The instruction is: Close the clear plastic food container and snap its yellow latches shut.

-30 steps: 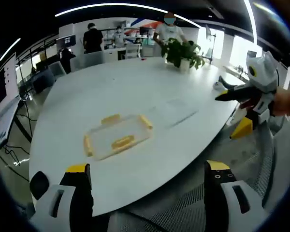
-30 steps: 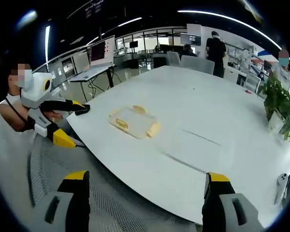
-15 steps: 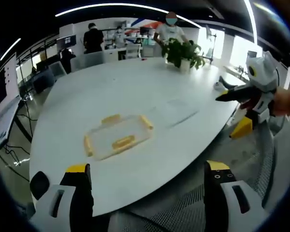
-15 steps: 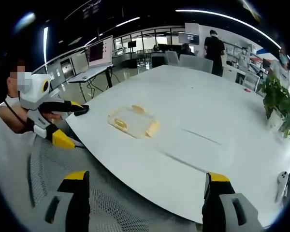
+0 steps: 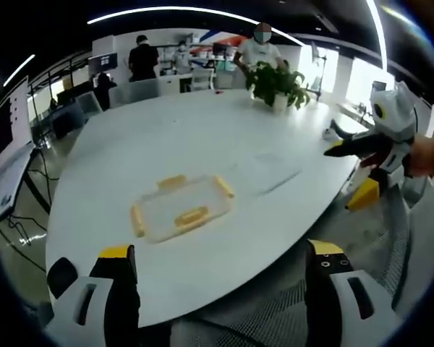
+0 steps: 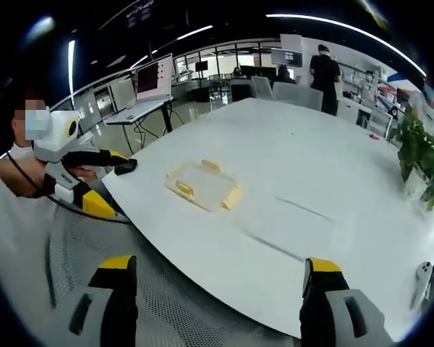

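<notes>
Left gripper view has the clear plastic food container (image 5: pixel 179 210) lying on the white table (image 5: pixel 202 137), a little left of the frame's centre and low in it, with yellow latches (image 5: pixel 192 215) showing along its sides. Just to its upper right on the table lies a flat clear sheet-like piece (image 5: pixel 271 165); whether it is the lid I cannot tell. The left gripper (image 5: pixel 220 289) rises from the bottom edge, its yellow-tipped fingers (image 5: pixel 116 253) spread wide with nothing between them, held short of the table over a mesh chair seat (image 5: pixel 275 318). At the right edge of that frame the right gripper (image 5: pixel 372 144) hangs past the table's rim, gripped by a hand (image 5: pixel 428 155).

Right gripper view shows the container (image 6: pixel 202 186) left of centre on the same table (image 6: pixel 311 166), well apart from both grippers. The right gripper's (image 6: pixel 217 289) own fingers (image 6: pixel 315 266) stand wide apart and empty at the bottom. At the left of this frame the left gripper (image 6: pixel 101 160) hovers just off the table's edge.

Farther out, a potted plant (image 5: pixel 278 81) stands near the table's far side, people stand beyond it, and a monitor (image 6: pixel 153 76) sits on a desk in the upper left of the right gripper view.
</notes>
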